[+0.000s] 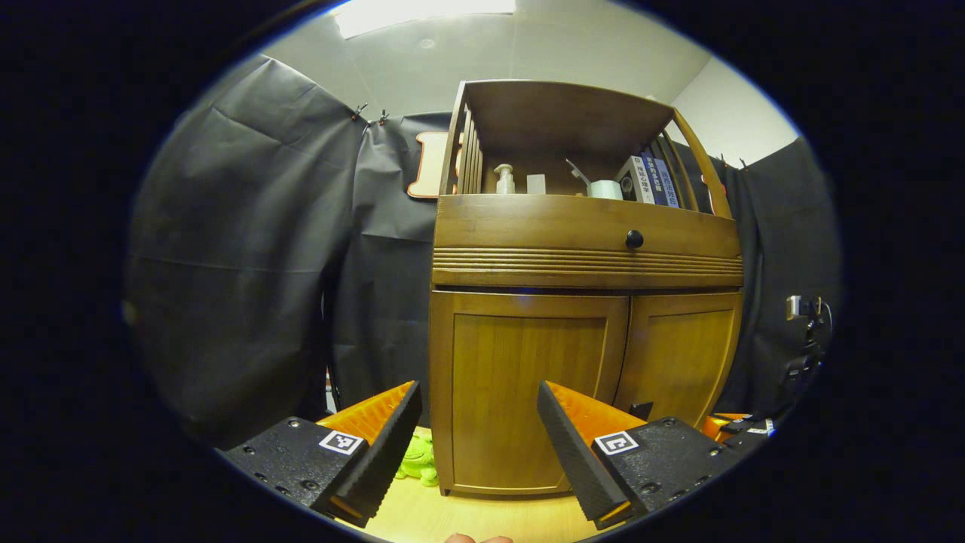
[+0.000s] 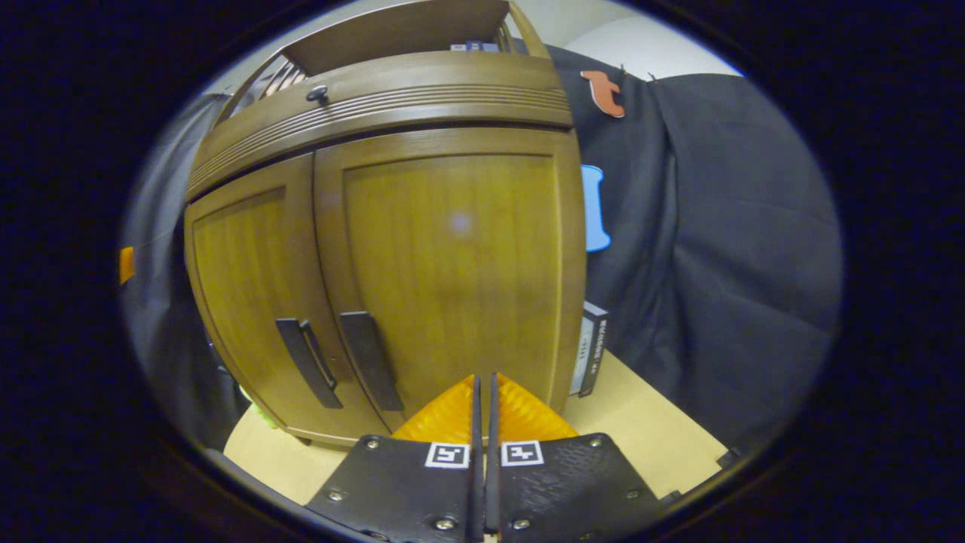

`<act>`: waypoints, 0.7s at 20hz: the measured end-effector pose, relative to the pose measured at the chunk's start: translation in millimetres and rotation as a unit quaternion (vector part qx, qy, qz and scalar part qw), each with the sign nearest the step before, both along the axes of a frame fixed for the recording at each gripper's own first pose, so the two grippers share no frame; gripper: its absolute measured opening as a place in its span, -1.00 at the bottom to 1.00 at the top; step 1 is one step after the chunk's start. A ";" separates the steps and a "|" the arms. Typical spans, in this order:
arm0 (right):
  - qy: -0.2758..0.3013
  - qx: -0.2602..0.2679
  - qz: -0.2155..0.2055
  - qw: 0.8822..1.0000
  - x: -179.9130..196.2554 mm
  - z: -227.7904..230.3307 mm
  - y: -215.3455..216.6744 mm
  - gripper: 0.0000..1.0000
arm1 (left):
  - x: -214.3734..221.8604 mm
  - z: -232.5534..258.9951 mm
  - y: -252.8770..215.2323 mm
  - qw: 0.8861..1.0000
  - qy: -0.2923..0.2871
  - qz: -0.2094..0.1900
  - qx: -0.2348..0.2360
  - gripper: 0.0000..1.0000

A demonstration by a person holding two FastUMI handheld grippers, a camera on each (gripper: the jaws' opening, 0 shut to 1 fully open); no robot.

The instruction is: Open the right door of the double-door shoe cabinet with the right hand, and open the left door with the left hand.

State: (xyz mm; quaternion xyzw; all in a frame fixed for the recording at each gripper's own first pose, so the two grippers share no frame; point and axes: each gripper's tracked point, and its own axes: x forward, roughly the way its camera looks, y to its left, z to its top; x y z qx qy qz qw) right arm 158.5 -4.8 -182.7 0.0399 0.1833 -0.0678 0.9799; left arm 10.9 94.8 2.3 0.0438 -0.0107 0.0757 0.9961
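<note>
The shoe cabinet [image 1: 584,302] stood on the worktop [image 1: 467,516] ahead of the left gripper's [image 1: 478,445] fingers, both of its doors closed. In the left gripper view the left door [image 1: 528,396] rose directly beyond the gap between the fingers, and the right door [image 1: 678,362] lay past the right-hand finger. A drawer front with a dark round knob [image 1: 634,239] ran above the doors, well above the fingertips. Higher still, an open shelf [image 1: 565,188] carried a pump bottle [image 1: 504,179], a white cup [image 1: 605,189] and some books [image 1: 652,179]. A green soft toy [image 1: 418,458] lay on the worktop beside the cabinet's lower left corner, just past the left-hand finger. The left gripper's fingers were spread wide with nothing between them, short of the cabinet.

In the right gripper view the right door [image 2: 460,264] stood just beyond the tips of the right gripper's [image 2: 483,385] fingers. Two dark bar handles, the left door's handle [image 2: 305,362] and the right door's handle [image 2: 369,360], sat side by side at the doors' meeting edge, up and to the left of the fingertips. A small box [image 2: 590,349] stood against the cabinet's side, to the right of the fingers. The right gripper's fingers were pressed together, gripping nothing.
</note>
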 end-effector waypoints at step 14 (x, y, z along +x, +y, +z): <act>0.014 0.003 0.095 0.995 6.7 -21.2 33.7 -0.12 | 10.4 5.4 63.6 0.998 -0.006 0.064 0.019 0.83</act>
